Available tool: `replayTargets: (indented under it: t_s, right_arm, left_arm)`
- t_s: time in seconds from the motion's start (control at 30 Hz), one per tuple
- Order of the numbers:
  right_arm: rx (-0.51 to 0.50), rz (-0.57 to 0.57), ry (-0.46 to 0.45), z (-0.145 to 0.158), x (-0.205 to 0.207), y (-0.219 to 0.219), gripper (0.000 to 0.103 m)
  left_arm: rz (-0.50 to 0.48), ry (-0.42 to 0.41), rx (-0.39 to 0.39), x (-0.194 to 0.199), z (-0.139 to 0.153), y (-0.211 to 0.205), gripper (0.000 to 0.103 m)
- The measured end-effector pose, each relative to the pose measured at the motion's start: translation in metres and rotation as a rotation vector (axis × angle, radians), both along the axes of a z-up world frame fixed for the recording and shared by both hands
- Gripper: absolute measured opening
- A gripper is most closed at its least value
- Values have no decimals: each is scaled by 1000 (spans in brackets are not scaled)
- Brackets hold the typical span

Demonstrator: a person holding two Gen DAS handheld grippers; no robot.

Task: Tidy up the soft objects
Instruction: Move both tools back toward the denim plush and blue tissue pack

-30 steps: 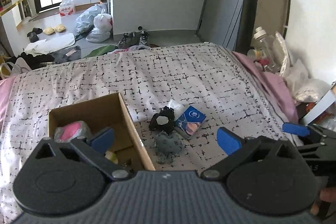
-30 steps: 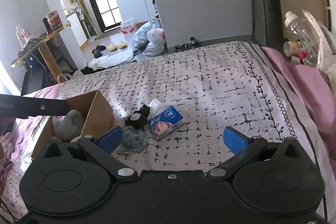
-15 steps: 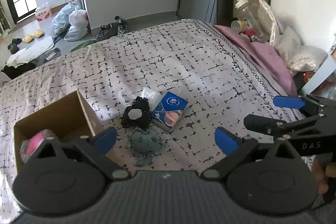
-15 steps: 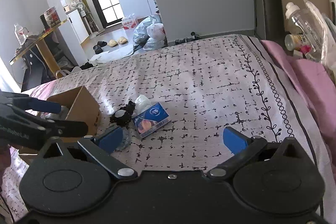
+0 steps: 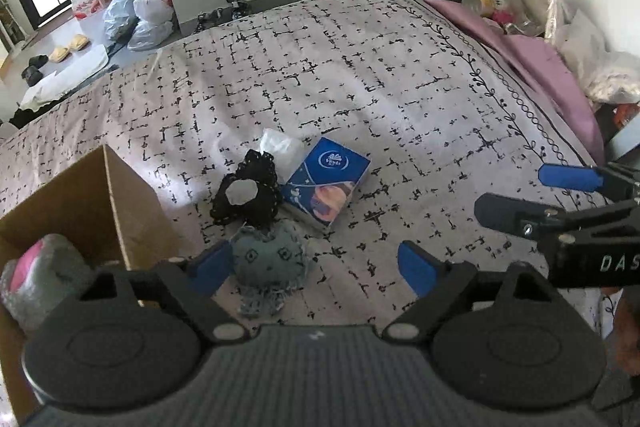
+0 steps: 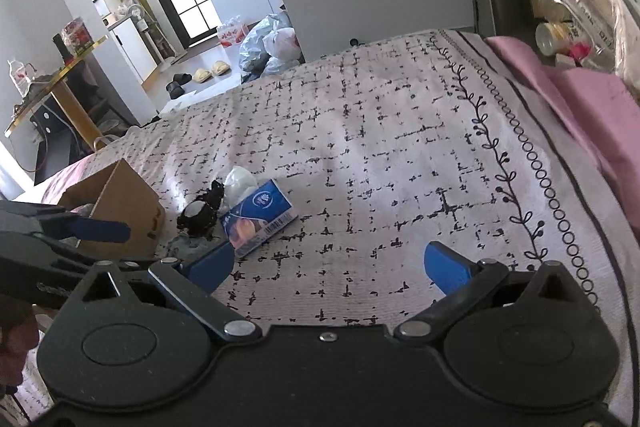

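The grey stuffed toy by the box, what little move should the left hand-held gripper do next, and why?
Probably ease down a little more around the grey stuffed toy. The left hand-held gripper is closing, with the toy just inside its left finger but not yet squeezed. The toy lies on the bedspread beside the cardboard box, which already holds a pink and grey soft thing.

Left claw point(image 5: 310, 269) lower, nearer grey plush point(image 5: 270, 261), jaws closing; right claw point(image 6: 334, 269) lower too

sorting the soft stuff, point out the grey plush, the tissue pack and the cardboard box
grey plush point(image 5: 269, 259), left wrist view, on its stitched face
tissue pack point(image 5: 326, 183), left wrist view, on its blue top
cardboard box point(image 5: 132, 207), left wrist view, on its outer side wall
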State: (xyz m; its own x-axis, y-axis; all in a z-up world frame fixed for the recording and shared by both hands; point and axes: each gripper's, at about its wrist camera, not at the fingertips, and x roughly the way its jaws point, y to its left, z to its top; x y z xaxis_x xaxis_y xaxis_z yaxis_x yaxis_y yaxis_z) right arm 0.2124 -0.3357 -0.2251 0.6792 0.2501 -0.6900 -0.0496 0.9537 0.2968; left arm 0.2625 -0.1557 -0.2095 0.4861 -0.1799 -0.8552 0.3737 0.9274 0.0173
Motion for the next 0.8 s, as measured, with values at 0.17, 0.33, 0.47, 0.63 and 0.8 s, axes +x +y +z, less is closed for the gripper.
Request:
replayTargets:
  t_s: [0.17, 0.33, 0.47, 0.63, 0.8]
  right_arm:
    - [31, -18, 23, -11, 4, -5, 102]
    - [52, -41, 30, -17, 7, -15, 102]
    - [62, -49, 38, -23, 8, -19, 102]
    - [70, -52, 57, -34, 9, -19, 102]
    - [78, -56, 78, -43, 6, -19, 102]
  left_arm:
    - [22, -12, 16, 3, -10, -14, 81]
    - [59, 2, 38, 4, -26, -23, 81]
    - [187, -4, 22, -4, -35, -13, 81]
    - [205, -31, 104, -9, -45, -14, 81]
    - [277, -32, 141, -2, -53, -2, 81]
